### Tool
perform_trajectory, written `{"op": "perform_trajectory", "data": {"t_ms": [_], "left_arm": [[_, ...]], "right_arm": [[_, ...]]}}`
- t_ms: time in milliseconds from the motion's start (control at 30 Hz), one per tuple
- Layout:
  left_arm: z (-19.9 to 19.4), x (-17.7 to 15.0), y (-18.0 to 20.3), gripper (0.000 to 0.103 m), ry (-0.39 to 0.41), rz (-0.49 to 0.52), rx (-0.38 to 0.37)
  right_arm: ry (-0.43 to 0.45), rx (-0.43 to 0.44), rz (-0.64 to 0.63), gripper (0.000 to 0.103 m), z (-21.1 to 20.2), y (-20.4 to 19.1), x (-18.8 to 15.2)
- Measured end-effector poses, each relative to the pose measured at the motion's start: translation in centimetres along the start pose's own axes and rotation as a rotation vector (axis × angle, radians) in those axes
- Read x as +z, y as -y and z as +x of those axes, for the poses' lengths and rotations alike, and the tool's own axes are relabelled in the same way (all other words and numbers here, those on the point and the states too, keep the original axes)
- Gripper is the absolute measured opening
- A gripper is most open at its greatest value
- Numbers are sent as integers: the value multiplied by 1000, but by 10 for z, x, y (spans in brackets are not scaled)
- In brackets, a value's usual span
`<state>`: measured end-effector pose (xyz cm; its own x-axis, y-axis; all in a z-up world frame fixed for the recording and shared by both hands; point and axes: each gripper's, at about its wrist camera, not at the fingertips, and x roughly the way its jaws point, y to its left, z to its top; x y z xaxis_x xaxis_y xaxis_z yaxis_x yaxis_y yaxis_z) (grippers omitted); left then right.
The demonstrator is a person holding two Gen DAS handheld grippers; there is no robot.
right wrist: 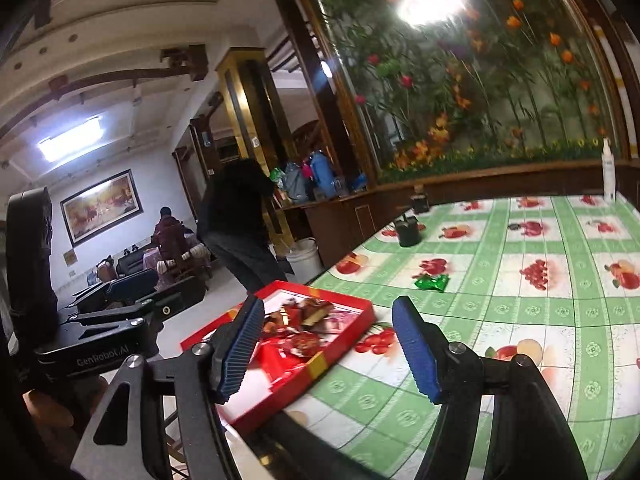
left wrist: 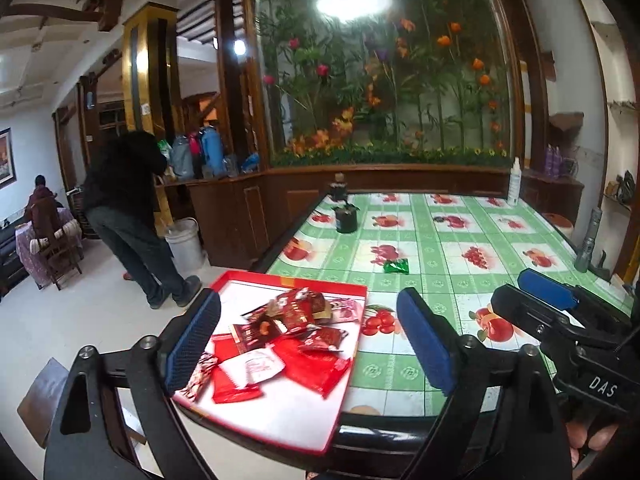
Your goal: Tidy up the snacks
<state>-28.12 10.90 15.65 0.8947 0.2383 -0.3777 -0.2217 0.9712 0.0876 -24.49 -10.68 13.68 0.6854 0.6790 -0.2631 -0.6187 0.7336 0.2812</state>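
Open tablecloth ahead of me, clutter only at the edges.

I see the red tray [left wrist: 352, 292] heaped with snack packets [left wrist: 288, 332] blocking the near left corner; a lone green packet [left wrist: 396, 266] lies well apart on the table [left wrist: 440, 240]. Two dark cups [left wrist: 346, 218] stand at the far left edge, a white spray bottle [left wrist: 515, 182] at the back, a grey flashlight [left wrist: 588, 240] at the right edge.

A ceiling lamp's reflection [left wrist: 353, 2] flares at twelve o'clock on the glass; a ceiling panel [right wrist: 70, 141] glows at nine o'clock. Fisheye edges bend and darken, details soft.
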Motion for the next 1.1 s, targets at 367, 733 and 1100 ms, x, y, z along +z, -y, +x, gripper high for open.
{"op": "perform_trajectory", "data": {"t_ms": [367, 733, 1100], "left_arm": [[-30, -19, -48, 102, 33, -61, 86], [-6, -30, -71, 102, -10, -124, 108], [-10, -32, -83, 102, 36, -169, 20]], "right_arm": [[24, 32, -92, 75, -30, -63, -10], [-65, 51, -139, 75, 16, -76, -24], [-100, 37, -154, 75, 35, -85, -30]]}}
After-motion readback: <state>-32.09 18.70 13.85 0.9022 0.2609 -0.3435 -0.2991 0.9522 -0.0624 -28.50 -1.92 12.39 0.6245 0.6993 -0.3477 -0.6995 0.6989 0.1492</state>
